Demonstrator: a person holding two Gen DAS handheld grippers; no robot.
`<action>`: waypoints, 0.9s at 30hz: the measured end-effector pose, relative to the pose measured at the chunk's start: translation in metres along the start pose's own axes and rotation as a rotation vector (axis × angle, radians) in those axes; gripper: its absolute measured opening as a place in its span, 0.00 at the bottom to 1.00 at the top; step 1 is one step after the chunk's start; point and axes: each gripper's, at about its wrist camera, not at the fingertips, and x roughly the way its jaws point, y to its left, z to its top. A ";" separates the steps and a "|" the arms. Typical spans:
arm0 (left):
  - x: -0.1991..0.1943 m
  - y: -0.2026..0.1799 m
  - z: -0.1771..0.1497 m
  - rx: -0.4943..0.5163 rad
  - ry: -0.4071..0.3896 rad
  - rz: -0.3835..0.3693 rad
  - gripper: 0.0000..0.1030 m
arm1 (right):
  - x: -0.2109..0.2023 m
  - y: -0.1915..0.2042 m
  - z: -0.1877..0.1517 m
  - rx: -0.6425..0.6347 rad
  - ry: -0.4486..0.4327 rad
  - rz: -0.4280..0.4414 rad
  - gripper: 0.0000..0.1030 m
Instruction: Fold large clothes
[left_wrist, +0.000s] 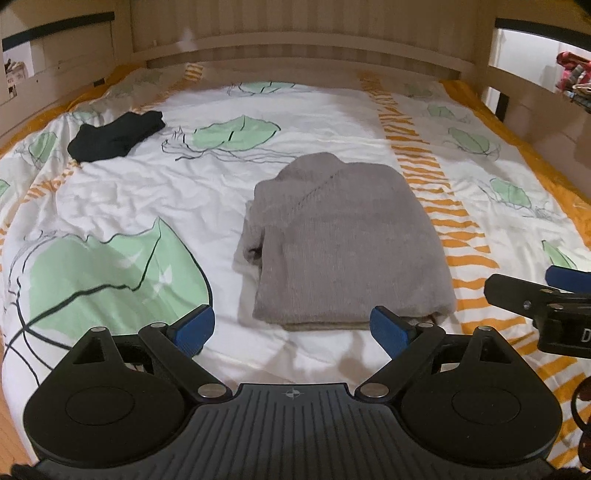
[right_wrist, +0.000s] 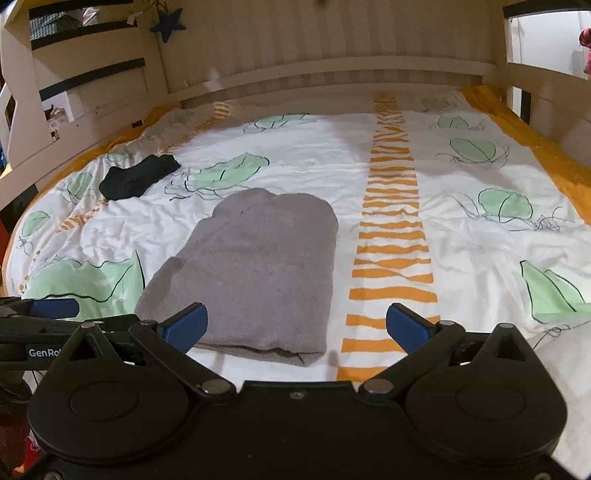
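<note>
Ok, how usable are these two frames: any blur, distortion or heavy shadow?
Left wrist view: strong fisheye bowing of the headboard, the grey folded sweater fairly sharp, soft shadow under the open jaws of the left gripper. Right wrist view: same bowing, the sweater's knit looks softer, the black garment is a dark patch without detail, and the corners are vignetted.

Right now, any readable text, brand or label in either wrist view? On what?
"GenRo", cut off by the right gripper's linkage: on the left gripper body, right wrist view.
"D", cut off by the frame edge: on the right gripper body, left wrist view.
Paper labels on the shelf at far left: too small to read.
</note>
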 end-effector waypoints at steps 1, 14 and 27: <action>0.000 0.000 -0.001 -0.003 0.005 -0.001 0.89 | 0.000 0.001 -0.001 0.000 0.004 0.000 1.00; 0.000 0.002 -0.003 -0.018 0.018 -0.002 0.89 | 0.004 0.002 -0.003 0.010 0.028 -0.008 1.00; 0.001 0.000 -0.003 -0.004 0.026 -0.002 0.89 | 0.005 0.004 -0.003 0.007 0.029 -0.008 1.00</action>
